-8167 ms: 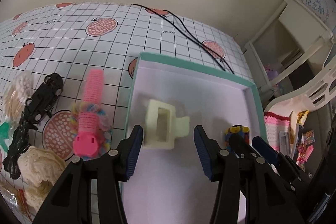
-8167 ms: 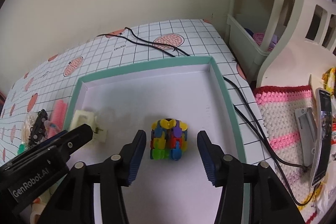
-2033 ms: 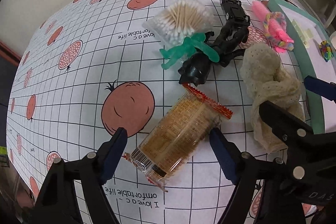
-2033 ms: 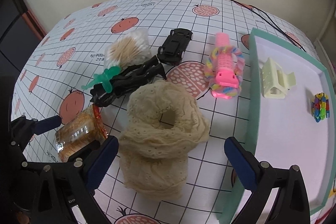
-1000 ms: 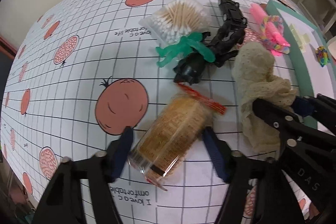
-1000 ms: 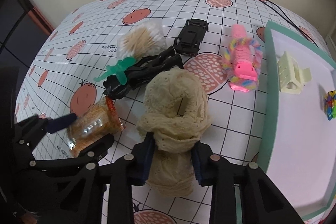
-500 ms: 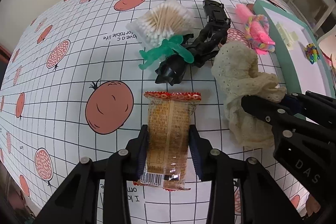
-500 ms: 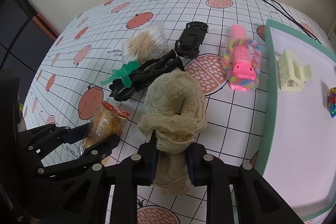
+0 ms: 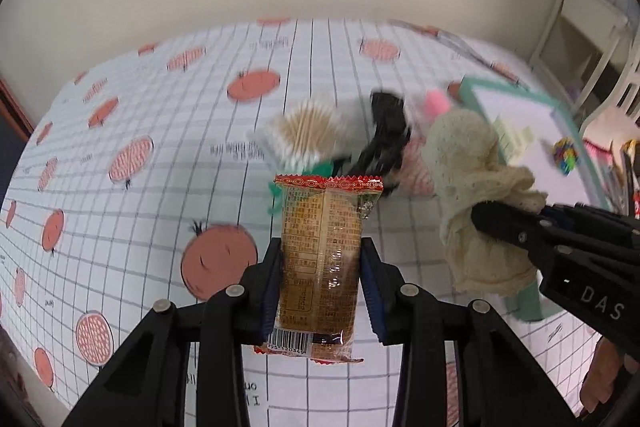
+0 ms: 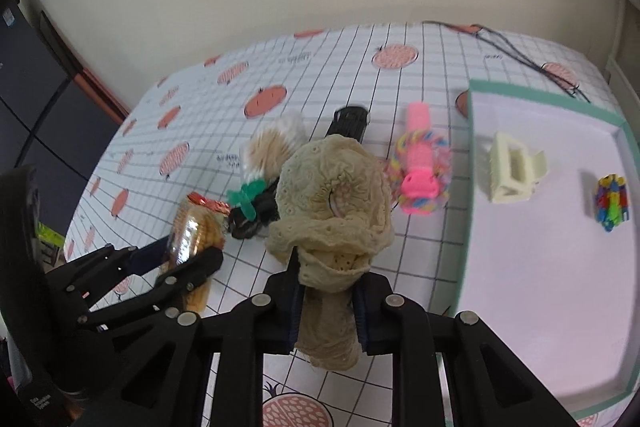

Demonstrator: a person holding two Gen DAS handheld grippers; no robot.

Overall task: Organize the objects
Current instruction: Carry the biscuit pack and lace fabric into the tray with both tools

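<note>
My left gripper (image 9: 322, 283) is shut on a biscuit packet (image 9: 320, 259), held upright above the tablecloth; the packet (image 10: 196, 227) also shows at the left of the right wrist view. My right gripper (image 10: 326, 303) is shut on a cream lace scrunchie (image 10: 332, 195), lifted off the table; the scrunchie (image 9: 476, 195) hangs at the right of the left wrist view. A teal-rimmed white tray (image 10: 468, 211) lies to the right. It holds a cream hair claw (image 10: 514, 167) and a multicoloured bead toy (image 10: 610, 203).
On the tomato-print tablecloth (image 10: 200, 131) lie a pink hair roller with a rainbow band (image 10: 420, 167), a black toy car (image 10: 350, 121), a cotton swab pack (image 10: 272, 143), a green clip (image 10: 248, 197) and a black hair claw (image 10: 256, 215). A black cable (image 10: 520, 61) runs behind the tray.
Both grippers have risen and tilted up, lifting the biscuit packet and the scrunchie off the table. The left wrist view now blurs from the motion.
</note>
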